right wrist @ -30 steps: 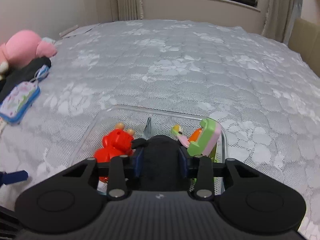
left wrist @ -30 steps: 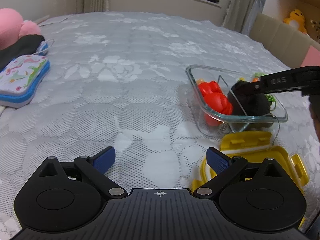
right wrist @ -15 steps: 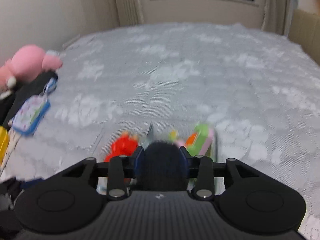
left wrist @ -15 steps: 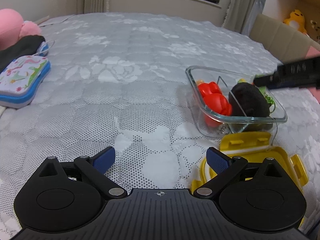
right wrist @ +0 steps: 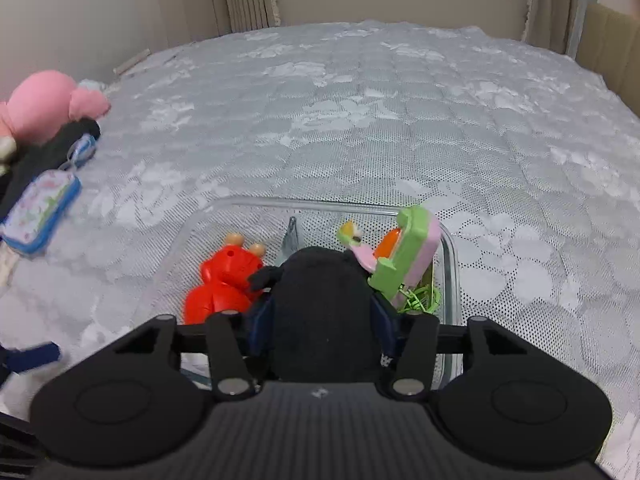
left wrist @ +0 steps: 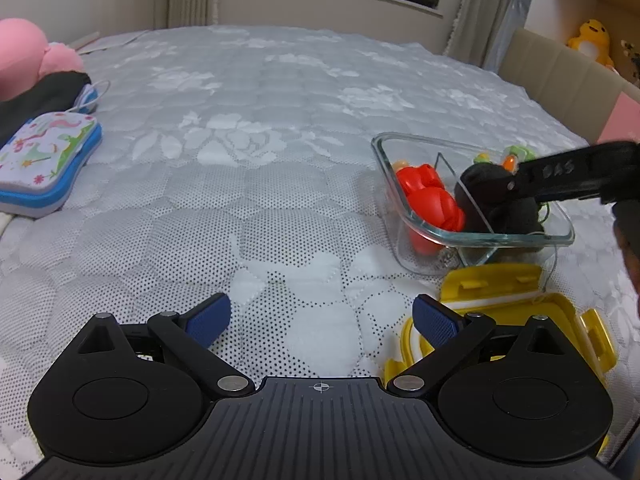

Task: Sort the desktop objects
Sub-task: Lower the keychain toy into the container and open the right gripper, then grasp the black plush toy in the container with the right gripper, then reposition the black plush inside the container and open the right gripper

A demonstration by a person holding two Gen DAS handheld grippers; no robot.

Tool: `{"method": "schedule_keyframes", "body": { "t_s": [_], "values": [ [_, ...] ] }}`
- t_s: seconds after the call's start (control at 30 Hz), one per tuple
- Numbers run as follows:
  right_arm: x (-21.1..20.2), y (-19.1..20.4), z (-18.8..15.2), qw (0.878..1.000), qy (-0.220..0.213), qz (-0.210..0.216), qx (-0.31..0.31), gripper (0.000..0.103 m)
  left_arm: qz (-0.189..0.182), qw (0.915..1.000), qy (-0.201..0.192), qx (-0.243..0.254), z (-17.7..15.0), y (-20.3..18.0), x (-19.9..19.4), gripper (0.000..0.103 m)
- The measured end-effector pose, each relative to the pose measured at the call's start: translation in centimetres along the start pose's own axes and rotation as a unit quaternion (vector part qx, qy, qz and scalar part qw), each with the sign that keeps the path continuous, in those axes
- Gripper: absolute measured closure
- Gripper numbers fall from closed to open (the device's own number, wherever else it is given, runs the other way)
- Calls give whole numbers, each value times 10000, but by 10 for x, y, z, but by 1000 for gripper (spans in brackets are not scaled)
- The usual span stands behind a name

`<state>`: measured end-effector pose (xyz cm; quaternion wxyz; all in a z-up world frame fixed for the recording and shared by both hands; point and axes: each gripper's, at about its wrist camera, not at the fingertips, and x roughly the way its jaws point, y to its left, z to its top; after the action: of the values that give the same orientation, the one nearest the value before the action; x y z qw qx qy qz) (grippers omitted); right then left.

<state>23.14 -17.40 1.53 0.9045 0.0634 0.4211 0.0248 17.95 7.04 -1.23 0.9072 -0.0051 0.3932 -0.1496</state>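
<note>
A clear glass container (left wrist: 500, 236) with a divider stands on the bed at the right. A red toy (left wrist: 432, 200) lies in its left compartment. In the other compartment is a black plush toy (right wrist: 320, 312), with my right gripper (right wrist: 320, 316) shut on its sides. A green and pink toy (right wrist: 408, 256) leans behind it. In the left wrist view the right gripper (left wrist: 516, 184) reaches in from the right over the black plush toy (left wrist: 480, 180). My left gripper (left wrist: 320, 320) is open above the bedspread, holding nothing.
A yellow clip-lock lid (left wrist: 520, 304) lies just in front of the container, by my left gripper's right finger. A patterned blue pencil case (left wrist: 44, 160), black cloth and a pink plush (left wrist: 24, 56) sit at the left edge. A padded headboard (left wrist: 560, 80) bounds the right.
My right gripper rose and drew back half a second ago, then came down again onto the black plush toy in the container. The left gripper has not moved.
</note>
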Motion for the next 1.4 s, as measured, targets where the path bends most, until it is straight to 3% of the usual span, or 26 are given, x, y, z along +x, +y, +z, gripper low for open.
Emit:
{"method": "schedule_keyframes", "body": {
  "t_s": [0.23, 0.37, 0.43, 0.63, 0.73, 0.83, 1.0, 1.3, 1.4],
  "values": [
    [-31, -27, 18, 9895, -292, 889, 1098, 50, -2, 10000, 3, -3, 0, 0, 0, 3],
    [-22, -42, 19, 9644, 11, 1831, 1906, 50, 2, 10000, 26, 28, 0, -2, 2, 3],
    [-12, -42, 15, 9572, 160, 2012, 2076, 50, 5, 10000, 32, 39, 0, -2, 2, 3],
    [-15, -35, 15, 9731, -391, 1404, 1785, 49, 21, 10000, 24, -18, -1, 3, 1, 3],
    [-16, -33, 20, 9816, -249, 1126, 1522, 49, 30, 10000, 24, -72, 0, 4, 2, 3],
    [-14, -39, 14, 9824, -228, 1085, 1504, 49, 13, 10000, 10, -42, 1, 1, 2, 3],
    [-29, -12, 7, 9971, -606, 41, 457, 49, 10, 10000, 37, 85, 0, -4, 3, 3],
    [-9, 26, -2, 9970, -436, -407, -489, 43, 27, 10000, 16, 54, -2, -1, 0, 3],
    [-19, 16, 6, 9990, -370, -172, -192, 42, 38, 10000, 9, 40, -2, 2, -1, 3]
  ]
}}
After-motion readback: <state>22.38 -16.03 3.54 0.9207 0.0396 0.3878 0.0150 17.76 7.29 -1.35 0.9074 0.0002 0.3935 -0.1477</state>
